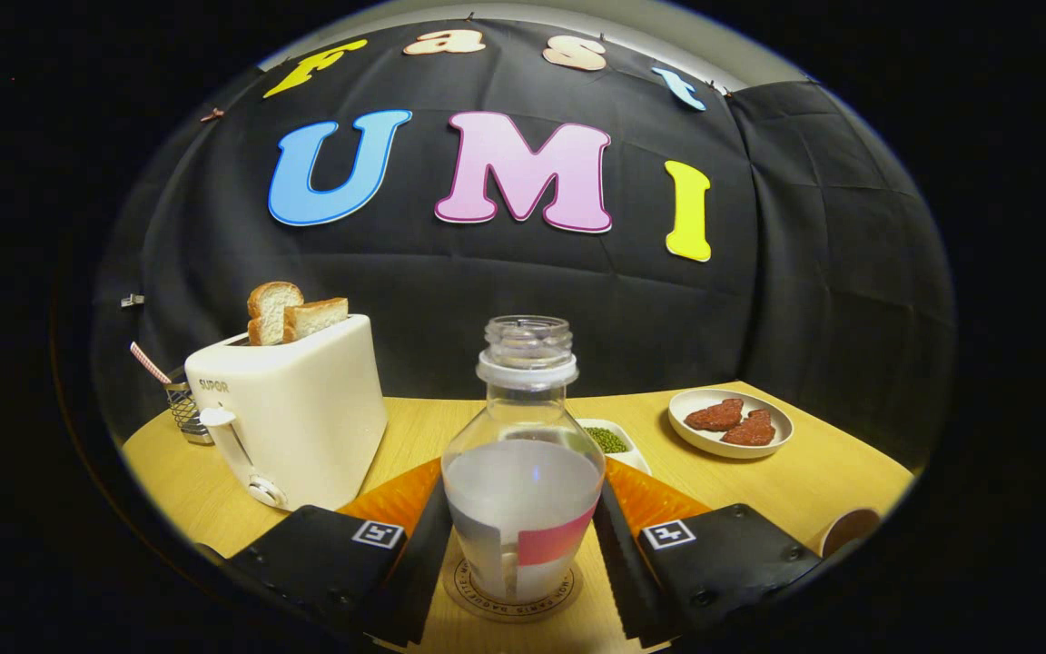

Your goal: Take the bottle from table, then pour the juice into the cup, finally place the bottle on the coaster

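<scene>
A clear bottle [523, 472] with no cap stands upright on a round coaster [487, 599] on the wooden table. It is partly filled with pale liquid and wears a grey and pink label. My gripper [523, 536] has one finger on each side of the bottle's lower body, and both fingers [423, 545] appear to press against it. A brown cup [845, 530] sits to the right of the right finger, near the table's edge, and I see only part of it.
A white toaster [296, 409] with two bread slices stands to the left, just beyond the left finger. Behind it is a wire basket [185, 411]. A small white dish of green beans [612, 440] lies behind the bottle. A plate [730, 443] with two meat pieces sits at the far right.
</scene>
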{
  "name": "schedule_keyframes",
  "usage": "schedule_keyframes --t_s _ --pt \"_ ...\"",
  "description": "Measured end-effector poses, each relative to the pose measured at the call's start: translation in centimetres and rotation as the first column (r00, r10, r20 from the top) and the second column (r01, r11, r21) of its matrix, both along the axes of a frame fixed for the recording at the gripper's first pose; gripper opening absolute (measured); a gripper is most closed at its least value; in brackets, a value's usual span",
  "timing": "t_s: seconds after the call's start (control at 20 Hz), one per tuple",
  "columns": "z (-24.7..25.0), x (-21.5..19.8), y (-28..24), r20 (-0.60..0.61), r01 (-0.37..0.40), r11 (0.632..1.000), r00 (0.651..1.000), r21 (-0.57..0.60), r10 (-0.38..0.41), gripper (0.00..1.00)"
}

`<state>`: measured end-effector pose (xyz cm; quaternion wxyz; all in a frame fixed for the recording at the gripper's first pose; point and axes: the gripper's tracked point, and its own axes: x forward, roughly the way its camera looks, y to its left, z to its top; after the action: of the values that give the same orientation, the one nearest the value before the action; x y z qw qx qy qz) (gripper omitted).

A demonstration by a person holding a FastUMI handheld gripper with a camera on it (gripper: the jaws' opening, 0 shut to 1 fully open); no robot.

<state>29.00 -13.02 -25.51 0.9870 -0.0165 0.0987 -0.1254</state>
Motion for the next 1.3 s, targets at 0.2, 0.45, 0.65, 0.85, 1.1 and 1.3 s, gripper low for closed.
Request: schedule_keyframes --t_s 0.2,0.45,0.65,0.85,1.1,1.3 --pt "1.2 -0.6 0.2 0.018 -0.016 1.000 1.000 0.000 0.016 0.99" --pt "4.6 -4.0 0.9 0.036 -0.016 1.000 0.999 0.000 0.016 0.98" --pt "8.8 -8.2 1.8 0.055 -0.013 1.000 0.998 -0.014 0.014 0.98" --pt "14.9 -12.8 2.9 0.095 -0.014 1.000 0.995 0.005 0.014 0.97" --pt "21.8 -18.1 5.8 0.148 -0.047 0.999 0.988 0.004 0.046 0.97" --pt "24.3 -21.6 8.8 0.139 -0.076 0.995 0.987 -0.066 0.085 0.97"
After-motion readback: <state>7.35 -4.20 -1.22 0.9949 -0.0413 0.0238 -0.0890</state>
